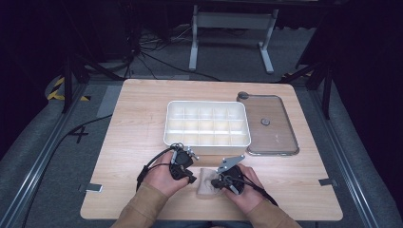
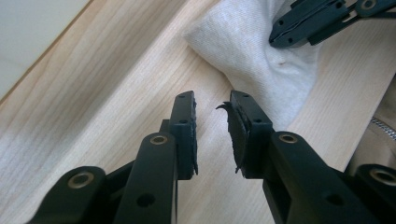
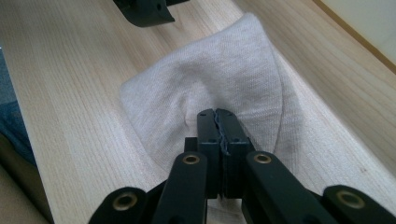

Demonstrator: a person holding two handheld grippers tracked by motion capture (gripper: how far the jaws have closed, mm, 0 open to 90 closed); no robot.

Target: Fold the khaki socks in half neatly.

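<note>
A small off-white knit cloth (image 1: 204, 187) lies near the table's front edge, between my two hands. My right gripper (image 1: 216, 182) is shut on a raised fold of the cloth (image 3: 219, 74), its jaws (image 3: 217, 114) pressed together with fabric between them. My left gripper (image 1: 192, 179) stands open just left of the cloth, a clear gap between its jaws (image 2: 212, 100) over bare wood. Ahead of it I see the cloth (image 2: 252, 51) with the right gripper (image 2: 299, 23) on it. At the top of the right gripper view is the left gripper (image 3: 144, 11).
A white box (image 1: 167, 124) divided into several compartments sits mid-table beyond the hands. Its clear lid (image 1: 278, 135) lies flat to the right. The wooden table (image 1: 133, 118) is bare at the left. A frame and cables stand on the floor behind.
</note>
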